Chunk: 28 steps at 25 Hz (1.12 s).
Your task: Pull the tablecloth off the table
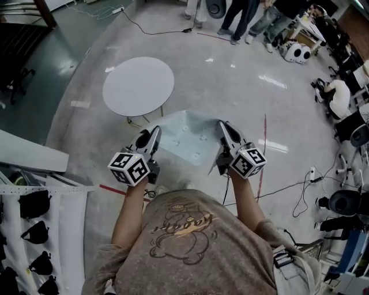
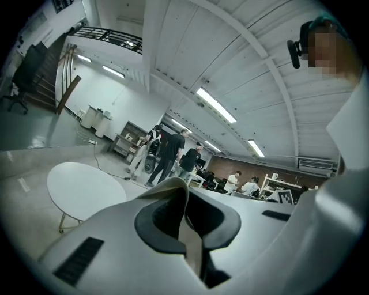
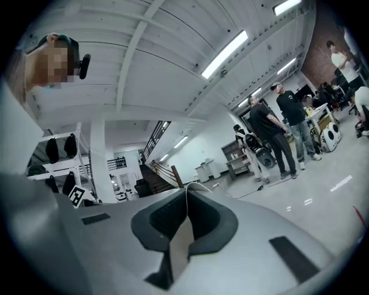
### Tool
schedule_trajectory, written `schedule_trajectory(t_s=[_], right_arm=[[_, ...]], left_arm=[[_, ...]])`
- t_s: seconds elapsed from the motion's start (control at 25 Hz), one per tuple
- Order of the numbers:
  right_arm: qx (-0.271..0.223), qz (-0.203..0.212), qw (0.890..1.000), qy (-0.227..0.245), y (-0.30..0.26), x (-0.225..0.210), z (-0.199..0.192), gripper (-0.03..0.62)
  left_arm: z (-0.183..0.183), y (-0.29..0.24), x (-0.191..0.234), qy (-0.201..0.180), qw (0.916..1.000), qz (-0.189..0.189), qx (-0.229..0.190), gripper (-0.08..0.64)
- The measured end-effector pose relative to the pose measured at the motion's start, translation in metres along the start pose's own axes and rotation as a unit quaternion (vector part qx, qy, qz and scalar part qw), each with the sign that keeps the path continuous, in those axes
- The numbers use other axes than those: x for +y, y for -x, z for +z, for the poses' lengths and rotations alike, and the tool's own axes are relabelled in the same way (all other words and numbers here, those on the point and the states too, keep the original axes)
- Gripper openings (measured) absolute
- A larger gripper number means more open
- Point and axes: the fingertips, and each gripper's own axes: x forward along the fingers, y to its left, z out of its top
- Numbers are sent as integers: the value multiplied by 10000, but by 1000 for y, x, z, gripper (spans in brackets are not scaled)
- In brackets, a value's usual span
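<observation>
- Two tools are gripping the tablecloth. The left tool is pinching its left edge and the right tool its right edge, and the pale cloth is stretching between them above the floor.
- In the left gripper view, the left tool is clenching a thin fold of tablecloth that is sticking up between its dark pads. The tool's own body is hiding the rest of the cloth.
- In the right gripper view, the right tool is likewise biting a narrow strip of tablecloth, and its body is blocking everything beyond.
- The round white worktop is standing just beyond the cloth. Whether the cloth's far left corner is touching its rim is hard to tell.
- The cloth's near edge is disappearing behind the tools' marker cubes and the person's arms.
- People at the far side are being cut off by the frame, showing legs only.
</observation>
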Motion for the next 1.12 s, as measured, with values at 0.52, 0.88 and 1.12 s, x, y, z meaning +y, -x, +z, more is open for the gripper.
schedule_trajectory(t_s=[0.52,0.88,1.12], right_arm=[[620,1020,9921,377,-88,73,-54,9],[885,1156,9888,312,-97,82,-83,9],[1016,1156,9879,184,-94,83,-100,9]], left_arm=[[19,80,64,-404,9897,1295,-453,21],[-2,103,80,-352,9848,1640,-455,21],[-14,107,89,-252,9839,1729,-383,21]])
